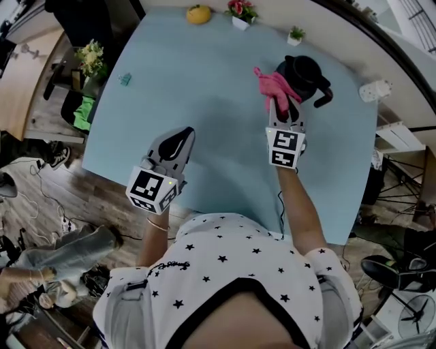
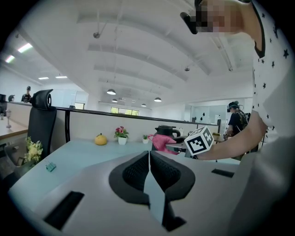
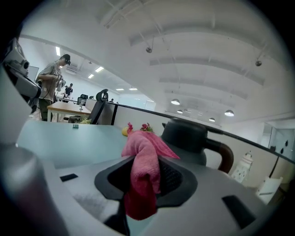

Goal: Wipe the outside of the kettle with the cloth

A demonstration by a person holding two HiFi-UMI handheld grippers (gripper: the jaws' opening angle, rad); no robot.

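while the right gripper pinches a pink cloth between its jaws, the loose top of the cloth folds over and hangs out toward the black kettle. the kettle stands upright near the far right edge of the pale blue table, lid on, with its brown-tipped handle turned to the right, away from the cloth. the cloth sits at the kettle's left side, right up close, though whether it actually touches the kettle can't be made out. the left gripper is held low over the near part of the table, well apart from the kettle, its jaws pressed together with nothing between them. along the far edge sit a yellow fruit, a small flower pot and a tiny green plant. a little teal clip lies alone toward the left edge.
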